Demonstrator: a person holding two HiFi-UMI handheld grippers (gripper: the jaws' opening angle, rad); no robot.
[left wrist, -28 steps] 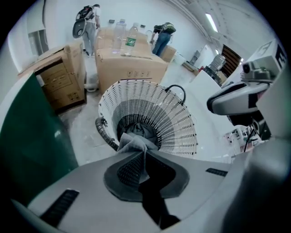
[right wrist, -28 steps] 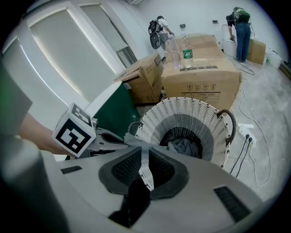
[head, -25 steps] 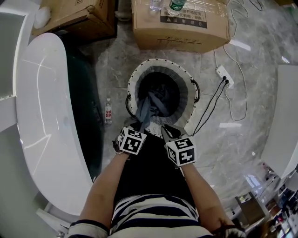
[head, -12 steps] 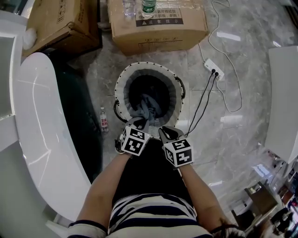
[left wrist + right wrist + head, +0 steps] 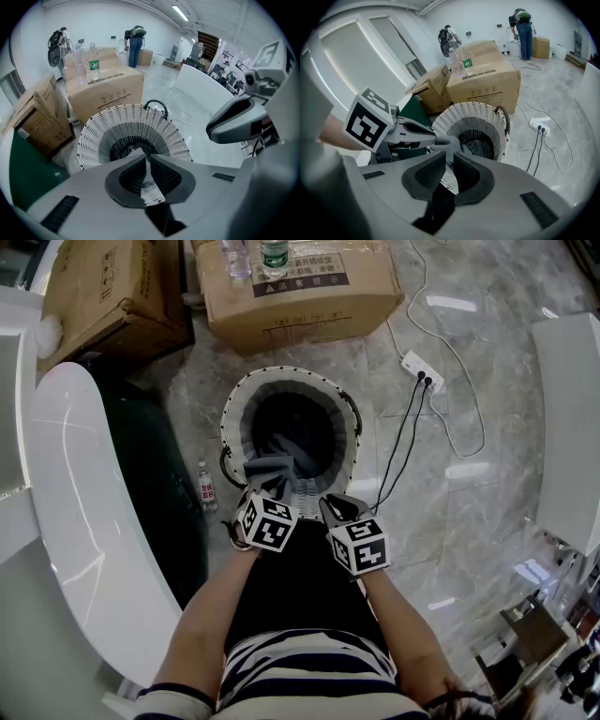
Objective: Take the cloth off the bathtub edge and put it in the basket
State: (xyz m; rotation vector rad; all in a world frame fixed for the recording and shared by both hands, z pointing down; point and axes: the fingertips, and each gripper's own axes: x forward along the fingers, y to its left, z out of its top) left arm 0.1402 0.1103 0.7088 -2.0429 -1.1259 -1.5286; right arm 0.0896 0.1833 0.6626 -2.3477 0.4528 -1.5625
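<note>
Left tool (image 5: 255,489): jaws pressed together, pinching the near end of the grey cloth (image 5: 272,468). The cloth runs forward off the tips, across the near rim of the white woven basket (image 5: 230,423), into its mouth. Right tool (image 5: 330,506): alongside, jaws nearly together, empty.

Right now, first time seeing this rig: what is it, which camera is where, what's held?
No robot: a person holds tongs in each hand, each carrying a marker cube. The head view looks down from the person's head; the two gripper views ride on the tongs. On the marble floor: a white woven basket, a bathtub at left, cardboard boxes. The left tongs are shut on a grey cloth at the basket's near rim; the right tongs are nearly closed, empty.
</note>
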